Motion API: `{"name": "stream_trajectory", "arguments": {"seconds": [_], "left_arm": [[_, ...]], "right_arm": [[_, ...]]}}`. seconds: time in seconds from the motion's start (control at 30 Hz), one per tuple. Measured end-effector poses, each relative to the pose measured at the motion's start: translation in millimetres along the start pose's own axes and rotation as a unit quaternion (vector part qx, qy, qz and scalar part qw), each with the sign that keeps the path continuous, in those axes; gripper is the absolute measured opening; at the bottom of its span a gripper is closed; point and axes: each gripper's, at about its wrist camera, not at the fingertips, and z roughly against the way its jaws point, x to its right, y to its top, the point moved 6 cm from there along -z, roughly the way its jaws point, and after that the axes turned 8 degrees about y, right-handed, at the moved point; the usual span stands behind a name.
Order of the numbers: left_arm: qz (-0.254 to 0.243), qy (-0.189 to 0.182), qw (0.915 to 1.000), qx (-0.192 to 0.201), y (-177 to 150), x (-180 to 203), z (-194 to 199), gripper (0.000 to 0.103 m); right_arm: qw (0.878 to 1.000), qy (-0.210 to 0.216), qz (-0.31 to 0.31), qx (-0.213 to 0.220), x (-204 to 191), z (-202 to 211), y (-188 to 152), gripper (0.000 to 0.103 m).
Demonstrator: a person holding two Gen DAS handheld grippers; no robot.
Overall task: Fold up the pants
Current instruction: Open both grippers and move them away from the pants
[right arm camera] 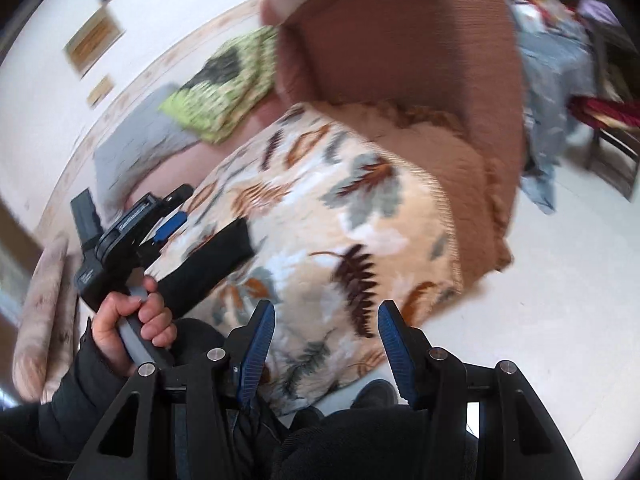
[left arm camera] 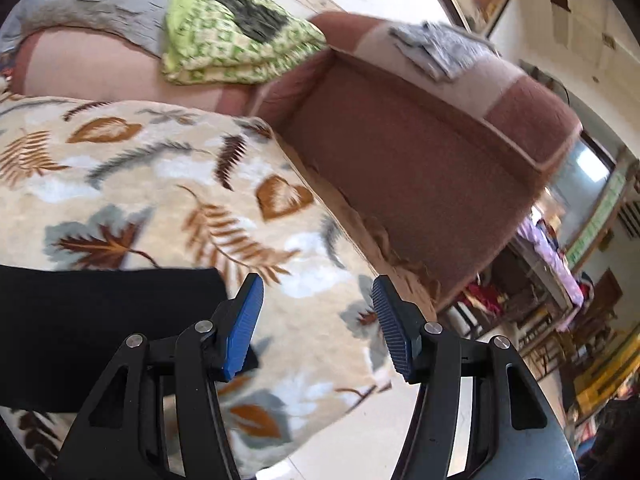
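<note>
Leaf-print blanket [left arm camera: 160,184] carries the black pants [left arm camera: 100,320] flat near its front edge (ready for folding); left gripper [left arm camera: 318,328] and right gripper [right arm camera: 326,354] fingers wide, empty.

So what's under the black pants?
The black pants lie on a leaf-patterned blanket with brown, grey and white leaves. That blanket drapes over the seat of the brown sofa. The blanket right beneath the pants is covered, so it can't be seen.
</note>
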Motion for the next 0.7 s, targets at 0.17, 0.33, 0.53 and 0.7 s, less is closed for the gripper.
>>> {"name": "stream_trajectory", "arguments": {"seconds": [0.17,0.33,0.53,0.7], "left_arm": [[0.0,-0.011,0.9998,-0.018,-7,10,-9,0.057],[0.003,-0.009,0.9995,-0.032,-12,12,-15,0.057],[0.003,-0.005,0.9996,-0.029,-11,10,-13,0.057],[0.001,-0.005,0.9995,-0.03,-11,11,-14,0.057]], "right_arm": [[1.0,-0.027,-0.012,0.011,13,19,-5,0.052],[0.999,-0.02,-0.03,0.016,19,26,-6,0.052],[0.999,-0.019,-0.025,0.018,17,26,-6,0.052],[0.999,-0.013,-0.031,0.02,20,26,-7,0.052]]}}
